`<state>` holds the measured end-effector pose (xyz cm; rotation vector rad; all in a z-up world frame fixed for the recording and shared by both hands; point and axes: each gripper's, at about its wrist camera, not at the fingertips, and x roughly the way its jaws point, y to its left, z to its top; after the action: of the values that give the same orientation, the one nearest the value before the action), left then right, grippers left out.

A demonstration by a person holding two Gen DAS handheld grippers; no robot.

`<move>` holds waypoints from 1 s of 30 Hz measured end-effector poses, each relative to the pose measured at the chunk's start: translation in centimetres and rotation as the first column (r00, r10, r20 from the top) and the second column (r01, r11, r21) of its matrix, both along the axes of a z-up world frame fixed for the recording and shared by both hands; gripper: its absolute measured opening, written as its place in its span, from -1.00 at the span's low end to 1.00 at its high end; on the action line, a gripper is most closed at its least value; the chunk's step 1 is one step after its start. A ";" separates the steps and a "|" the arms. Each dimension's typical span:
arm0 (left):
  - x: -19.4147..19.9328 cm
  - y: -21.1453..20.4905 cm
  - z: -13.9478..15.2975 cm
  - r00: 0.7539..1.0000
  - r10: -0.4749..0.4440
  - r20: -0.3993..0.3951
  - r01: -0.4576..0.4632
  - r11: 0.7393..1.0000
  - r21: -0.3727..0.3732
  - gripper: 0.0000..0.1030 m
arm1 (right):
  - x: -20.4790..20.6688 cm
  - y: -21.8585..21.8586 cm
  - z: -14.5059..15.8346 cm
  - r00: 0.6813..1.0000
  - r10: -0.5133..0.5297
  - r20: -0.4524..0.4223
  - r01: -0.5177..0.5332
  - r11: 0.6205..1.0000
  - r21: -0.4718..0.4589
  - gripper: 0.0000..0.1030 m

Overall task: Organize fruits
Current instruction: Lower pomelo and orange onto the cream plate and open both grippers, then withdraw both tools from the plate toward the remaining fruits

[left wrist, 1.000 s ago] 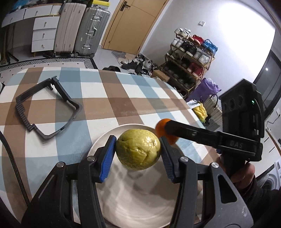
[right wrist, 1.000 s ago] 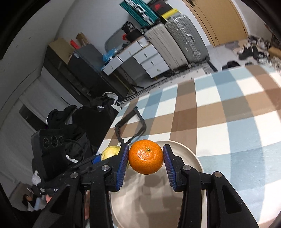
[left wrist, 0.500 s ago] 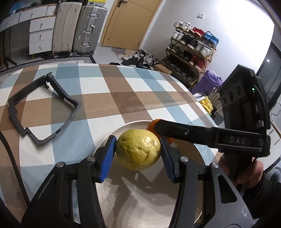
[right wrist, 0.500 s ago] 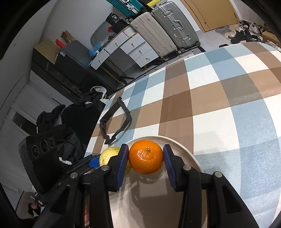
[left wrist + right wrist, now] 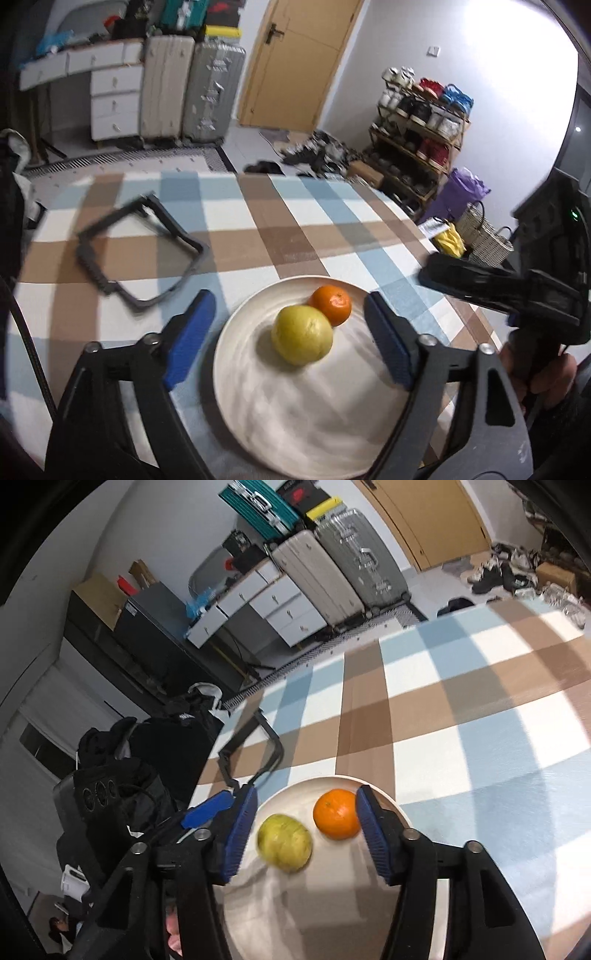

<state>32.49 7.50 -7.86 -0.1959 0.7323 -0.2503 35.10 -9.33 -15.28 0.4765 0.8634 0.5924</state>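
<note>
Your left tool [image 5: 286, 338] has just been opening and its blue pads [image 5: 190, 338] now stand wide apart, touching nothing; the yellow-green fruit [image 5: 301, 335] sits free between them on the white plate [image 5: 314, 435]. Your right tool [image 5: 304, 830] has also just been opening. Its jaws are apart, and the orange [image 5: 336, 814] lies on the plate just beside the right-hand pad [image 5: 373, 836]; whether that pad brushes the peel is hard to tell from this angle. The left-hand pad stands clear of both fruits.

Both fruits rest in the far part of the plate, touching each other, the orange farther and to the right of the yellow-green one. The plate lies on the checked cloth of the desk [image 5: 295, 229], near its right edge. A black frame [image 5: 142, 251] lies flat on the desk, far left of the plate.

Both views are smeared by motion. The near rim of the plate is cut off by the tool arms.
</note>
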 end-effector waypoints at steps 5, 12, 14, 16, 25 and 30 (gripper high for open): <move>-4.7 -0.1 2.5 0.995 0.081 0.057 -0.085 0.995 0.056 0.70 | -4.3 -2.5 2.9 0.993 -0.057 0.100 0.058 0.998 -0.002 0.77; -11.5 -0.9 6.0 0.978 0.138 0.155 -0.151 0.986 0.073 0.98 | -11.8 -4.6 6.1 0.970 -0.089 0.226 0.105 0.992 -0.063 0.99; -13.5 -1.4 7.0 0.975 0.145 0.170 -0.162 0.983 0.087 0.98 | -13.9 -4.7 6.9 0.959 -0.088 0.268 0.113 0.990 -0.080 1.00; -15.3 -1.8 7.7 0.972 0.147 0.181 -0.166 0.982 0.093 0.98 | -15.9 -4.8 7.4 0.946 -0.094 0.309 0.128 0.987 -0.092 1.00; -21.7 -3.4 7.9 0.979 0.160 0.126 -0.171 0.982 0.085 0.98 | -24.3 -4.4 7.7 0.890 -0.080 0.448 0.176 0.968 -0.176 1.00; -24.3 -4.1 6.9 0.981 0.164 0.102 -0.172 0.982 0.082 0.98 | -27.4 -4.2 6.9 0.864 -0.085 0.496 0.203 0.961 -0.190 1.00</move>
<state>8.18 3.43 -0.93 -0.1577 0.6272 -0.0644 7.71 -13.50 -8.36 0.1570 0.4028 0.4328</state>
